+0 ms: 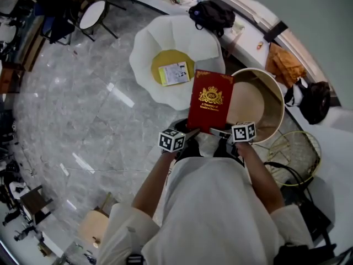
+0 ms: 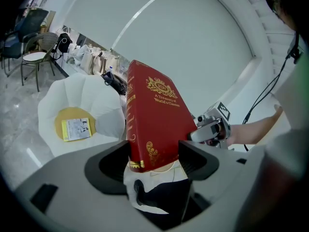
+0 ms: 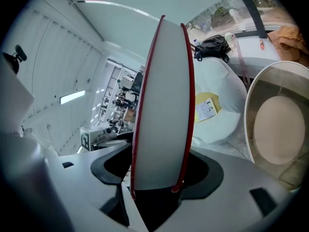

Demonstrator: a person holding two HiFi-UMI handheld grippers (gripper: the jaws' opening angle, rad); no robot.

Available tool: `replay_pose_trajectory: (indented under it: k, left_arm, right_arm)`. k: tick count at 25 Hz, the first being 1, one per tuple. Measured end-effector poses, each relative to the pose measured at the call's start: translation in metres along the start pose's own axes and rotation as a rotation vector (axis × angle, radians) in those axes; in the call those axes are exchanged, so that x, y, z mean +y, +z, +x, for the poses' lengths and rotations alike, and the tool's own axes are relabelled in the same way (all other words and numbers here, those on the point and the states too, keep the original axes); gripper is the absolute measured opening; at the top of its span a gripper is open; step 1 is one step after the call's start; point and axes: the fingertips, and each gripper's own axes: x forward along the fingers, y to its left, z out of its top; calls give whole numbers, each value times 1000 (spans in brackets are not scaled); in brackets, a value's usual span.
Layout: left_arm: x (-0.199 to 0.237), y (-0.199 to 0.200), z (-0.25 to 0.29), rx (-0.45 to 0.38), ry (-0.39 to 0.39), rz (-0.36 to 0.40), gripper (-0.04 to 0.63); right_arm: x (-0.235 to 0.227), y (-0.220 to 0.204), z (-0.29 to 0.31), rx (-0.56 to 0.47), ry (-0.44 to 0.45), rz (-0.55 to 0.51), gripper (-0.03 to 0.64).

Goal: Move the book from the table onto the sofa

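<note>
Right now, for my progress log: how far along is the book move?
Done: the book is off the table. In hand: the left hand-held gripper and the right hand-held gripper both clamp it in the air. Remaining: carry it to the sofa and set it down there.

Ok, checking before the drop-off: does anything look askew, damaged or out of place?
Nothing looks damaged or spilled. The red book is held in the air by its lower end, left hand-held gripper and right hand-held gripper both clamped on it. Only oddity: a booklet already lies on the sofa, on its yellow cushion.
</note>
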Motion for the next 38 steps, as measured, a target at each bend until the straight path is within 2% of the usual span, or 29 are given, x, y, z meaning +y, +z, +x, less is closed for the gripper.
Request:
replay_pose_trajectory:
  k: [7, 12, 18, 22, 30, 38]
  left_arm:
    - [34, 13, -33, -6, -17, 23, 319]
    - [57, 20, -49, -24, -19, 8, 319]
    - [69, 24, -52, -40, 4, -3, 319]
    - [79, 29, -52, -58, 25, -36, 319]
    - [102, 40, -37, -82, 83, -77, 319]
    - [141, 43, -5, -113, 132, -158, 319]
  right_arm:
    - [26, 11, 39, -20, 0, -1, 321]
    - [38, 22, 64, -23, 3, -13, 321]
    - [36, 28, 77, 16, 11, -28, 321]
    - [35, 40, 85, 52, 16, -51, 321]
    - [16, 63, 103, 125, 40, -70, 321]
    - [-24, 88, 130, 177, 55, -90, 322]
